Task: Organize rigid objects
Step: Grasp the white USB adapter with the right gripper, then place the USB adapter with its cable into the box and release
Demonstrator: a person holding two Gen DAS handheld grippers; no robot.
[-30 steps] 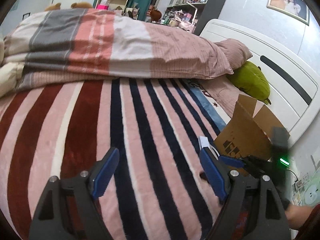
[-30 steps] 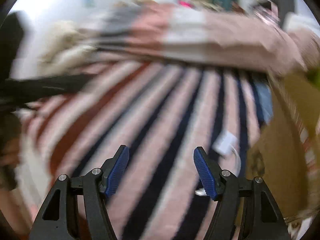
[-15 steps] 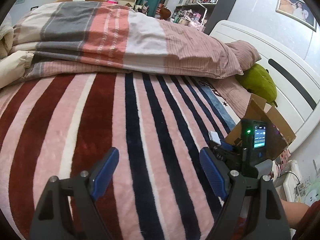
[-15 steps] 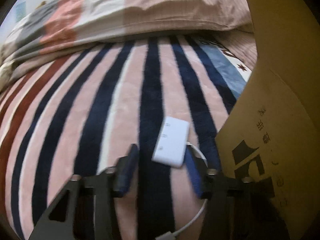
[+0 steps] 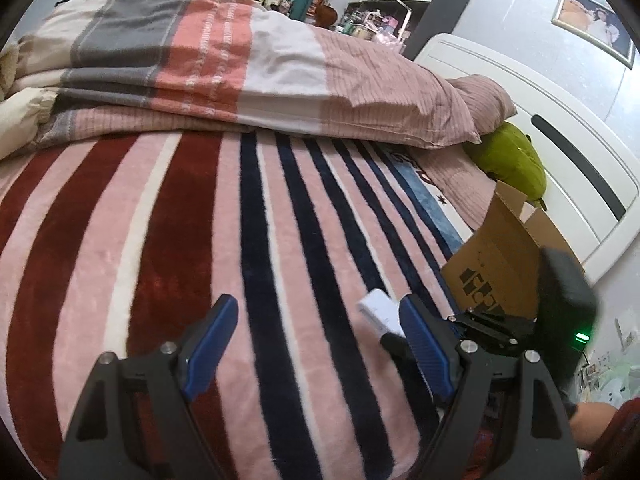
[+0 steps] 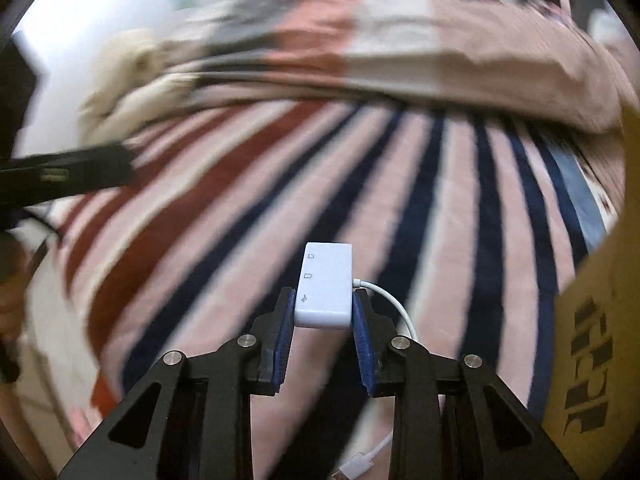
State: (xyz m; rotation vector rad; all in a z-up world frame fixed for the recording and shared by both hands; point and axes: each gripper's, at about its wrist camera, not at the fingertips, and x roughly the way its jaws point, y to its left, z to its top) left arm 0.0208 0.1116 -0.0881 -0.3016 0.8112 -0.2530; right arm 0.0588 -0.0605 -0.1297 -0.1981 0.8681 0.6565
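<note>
The white adapter (image 6: pixel 325 286), a small rigid block with port icons on its top face and a thin white cable (image 6: pixel 390 300) looping off its right side, sits clamped between the blue pads of the right gripper (image 6: pixel 324 330), raised above the striped blanket (image 6: pixel 448 208) near its right edge. Beside it on the right stands the open cardboard box (image 6: pixel 596 352), which looks like the place it is meant to go. To do this carry well, keep the pinch steady on the block's long sides, swing it right over the box rim, and mind the trailing cable and its plug, which hang below and could snag on a flap; release only once the block is inside. The right jaws are narrow, closed onto the adapter's two flanks. The left gripper (image 5: pixel 320 344) hovers low over the blanket with its jaws wide apart and nothing between them; the adapter (image 5: pixel 380 312) shows just beyond its right finger, with the box (image 5: pixel 496 264) farther right, near the headboard (image 5: pixel 568 168).
</note>
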